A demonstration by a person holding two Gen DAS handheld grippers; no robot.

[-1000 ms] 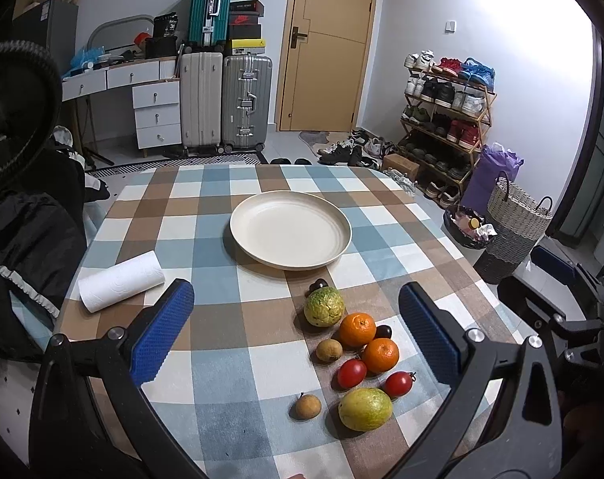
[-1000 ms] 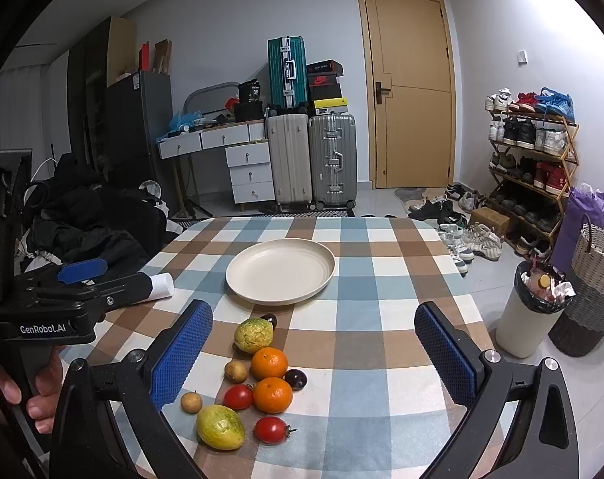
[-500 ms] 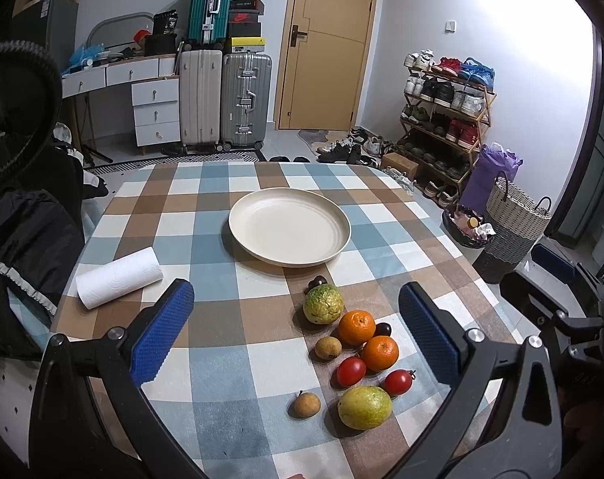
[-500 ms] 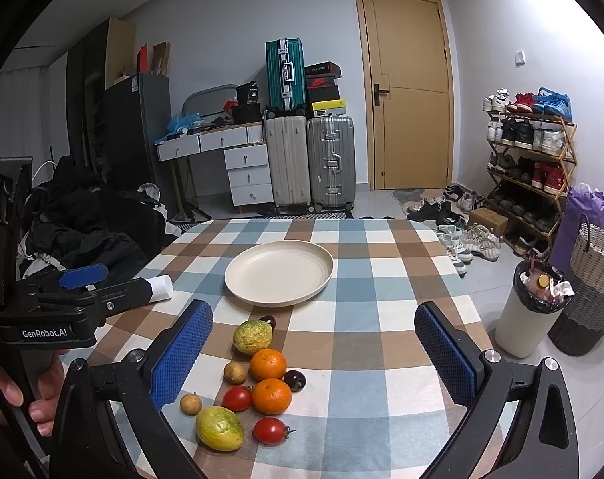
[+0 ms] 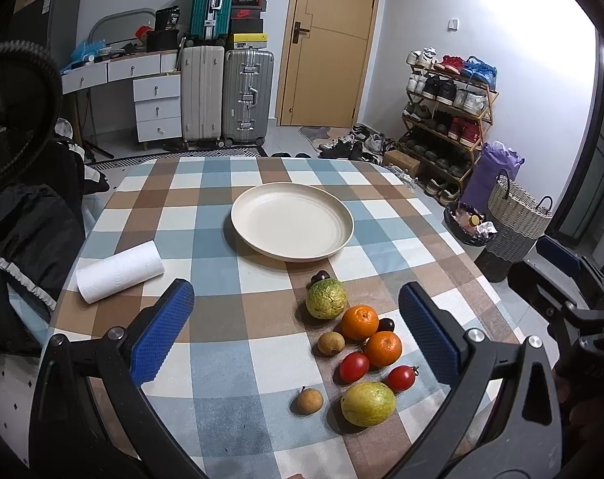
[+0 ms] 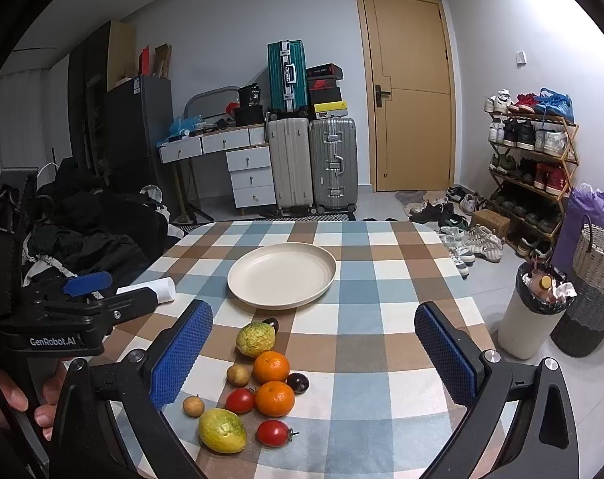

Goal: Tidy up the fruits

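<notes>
Fruit cluster at lower centre of both views, on the checked tablecloth (image 5: pixel 222 343) below the empty cream plate (image 5: pixel 292 221): two firm, dimpled oranges (image 5: pixel 359 321), smooth red tomatoes (image 5: pixel 354 367) likely to bruise or slip, a bumpy green fruit (image 5: pixel 326 303) and a smooth yellow-green fruit (image 5: pixel 367 404). All are rounded and probably light, best pinched across the widest girth with gentle force. Left gripper (image 5: pixel 294 335) and right gripper (image 6: pixel 314 351) hover above the table, blue textured pads spread wide, holding nothing.
</notes>
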